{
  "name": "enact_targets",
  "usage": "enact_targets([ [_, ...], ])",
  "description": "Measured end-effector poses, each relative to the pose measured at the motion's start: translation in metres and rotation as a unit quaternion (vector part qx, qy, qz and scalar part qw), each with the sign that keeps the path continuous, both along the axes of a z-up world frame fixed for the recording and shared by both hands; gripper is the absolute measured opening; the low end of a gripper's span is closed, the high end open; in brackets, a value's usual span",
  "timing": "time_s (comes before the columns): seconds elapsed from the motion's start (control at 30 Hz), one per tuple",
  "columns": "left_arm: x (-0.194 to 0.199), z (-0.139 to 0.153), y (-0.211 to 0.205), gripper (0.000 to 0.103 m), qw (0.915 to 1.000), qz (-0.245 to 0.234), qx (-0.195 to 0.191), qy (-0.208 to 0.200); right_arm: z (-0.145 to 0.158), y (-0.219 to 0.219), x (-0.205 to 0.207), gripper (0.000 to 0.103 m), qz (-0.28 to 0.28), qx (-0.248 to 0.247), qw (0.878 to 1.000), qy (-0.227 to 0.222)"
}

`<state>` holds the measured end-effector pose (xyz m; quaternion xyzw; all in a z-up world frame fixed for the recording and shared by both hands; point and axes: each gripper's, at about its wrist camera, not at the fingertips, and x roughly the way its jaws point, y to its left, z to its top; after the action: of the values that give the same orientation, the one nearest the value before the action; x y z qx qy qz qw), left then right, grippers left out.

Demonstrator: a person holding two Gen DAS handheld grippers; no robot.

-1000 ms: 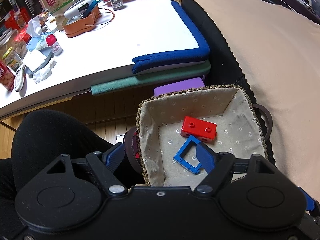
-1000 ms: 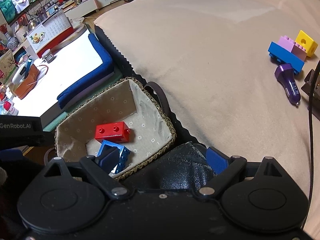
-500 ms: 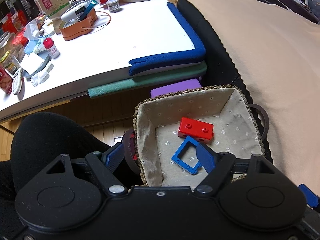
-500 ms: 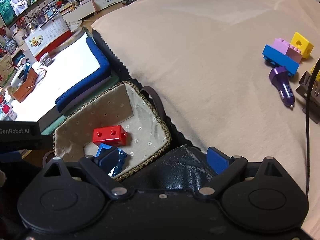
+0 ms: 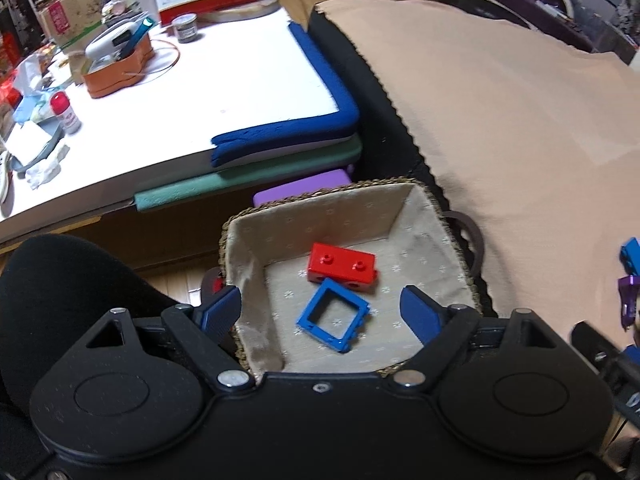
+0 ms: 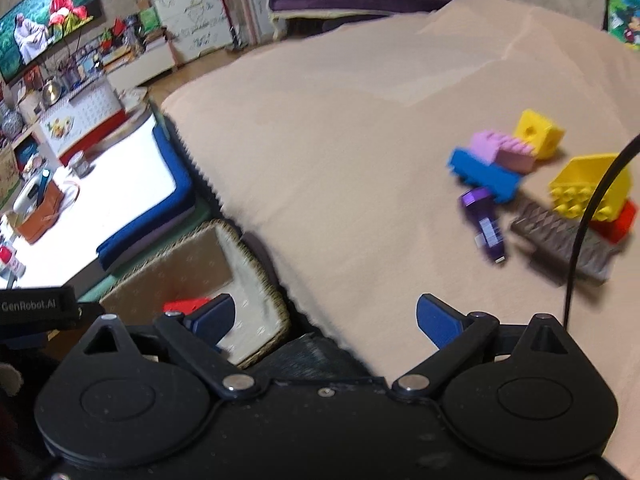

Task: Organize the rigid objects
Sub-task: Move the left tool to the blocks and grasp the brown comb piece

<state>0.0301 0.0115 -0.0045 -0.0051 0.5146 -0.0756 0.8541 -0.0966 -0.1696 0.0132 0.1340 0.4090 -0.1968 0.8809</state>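
Note:
A woven basket (image 5: pixel 434 200) with a flowered lining holds a red brick (image 5: pixel 342 266) and a blue window frame (image 5: pixel 332 314). My left gripper (image 5: pixel 320 310) hovers over it with its jaws opening; the frame lies on the basket floor below them, not touched by the pads. My right gripper (image 6: pixel 326 320) is over the beige blanket beside the basket (image 6: pixel 256 264), jaws opening and empty. Ahead of it on the right lie a blue brick (image 6: pixel 484 174) with a pink brick (image 6: pixel 502 150) on it, a yellow cube (image 6: pixel 538 132), a purple plug-like piece (image 6: pixel 482 220), a yellow brick (image 6: pixel 588 188) and a brown studded piece (image 6: pixel 560 244).
A low white table (image 5: pixel 240 88) with blue padded edging stands behind the basket, cluttered at its far left. A person's dark-clothed knee (image 5: pixel 60 280) is left of the basket. A black cable (image 6: pixel 588 220) hangs across the toys on the right.
The left jaws have spread wider over the basket. The right gripper has risen and swung right, away from the basket, so the toys on the blanket are now nearer the middle of its view.

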Motion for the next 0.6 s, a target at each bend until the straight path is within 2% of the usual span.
enact_targets([
  [0.33,-0.021,0.005,-0.027,0.086,0.9972,-0.069,-0.002,-0.029,0.033,-0.049,-0.032,0.103,-0.05,-0.057,0.997,-0.034],
  [0.47,-0.029,0.005,-0.036,0.086,0.9954,-0.089,-0.014,-0.031,0.038,-0.079,-0.047,0.103,-0.1,-0.074,0.992,-0.036],
  [0.6,-0.037,0.003,-0.048,0.086,0.9938,-0.105,-0.018,-0.033,0.037,-0.109,-0.061,0.103,-0.158,-0.109,0.981,-0.034],
])
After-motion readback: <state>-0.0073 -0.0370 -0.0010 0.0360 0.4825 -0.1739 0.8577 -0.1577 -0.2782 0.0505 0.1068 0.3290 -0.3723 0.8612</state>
